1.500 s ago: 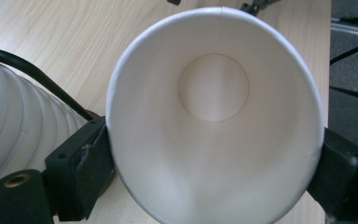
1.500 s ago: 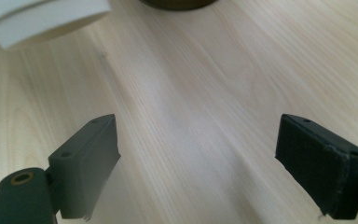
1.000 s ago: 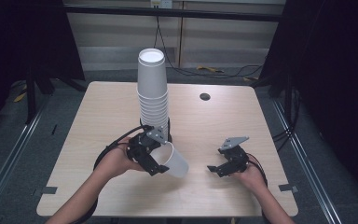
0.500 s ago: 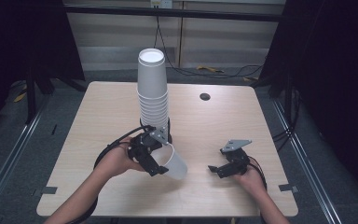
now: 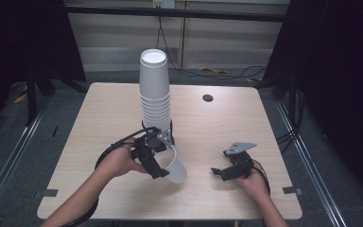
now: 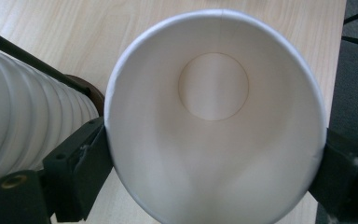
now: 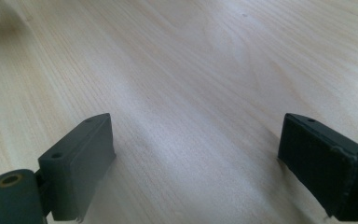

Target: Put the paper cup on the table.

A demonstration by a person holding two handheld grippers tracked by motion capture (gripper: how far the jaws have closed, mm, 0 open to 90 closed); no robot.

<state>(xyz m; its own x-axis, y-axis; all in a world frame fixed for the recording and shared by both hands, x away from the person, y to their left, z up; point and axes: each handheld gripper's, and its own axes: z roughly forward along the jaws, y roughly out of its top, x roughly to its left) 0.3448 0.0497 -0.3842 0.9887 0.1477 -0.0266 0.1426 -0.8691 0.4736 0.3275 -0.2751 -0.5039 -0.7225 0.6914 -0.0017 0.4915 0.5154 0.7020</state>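
Left claw [image 5: 163, 163] clamped across the rim of a single paper cup [image 5: 176, 166], held tilted just above the worktop [image 5: 99, 118], beside the cup stack [image 5: 155, 94]. Right claw [image 5: 223, 172] released, jaws just opened, nothing between them. The cup looks light, thin-walled and crushable; grip gently near the stiffer rim.

Cup stack [image 6: 23, 126] cropped at frame edge

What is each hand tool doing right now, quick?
Left tool: closed on a white paper cup, gripping it by the rim.
Right tool: open, nothing between its jaws, which have just been opening, over the table.
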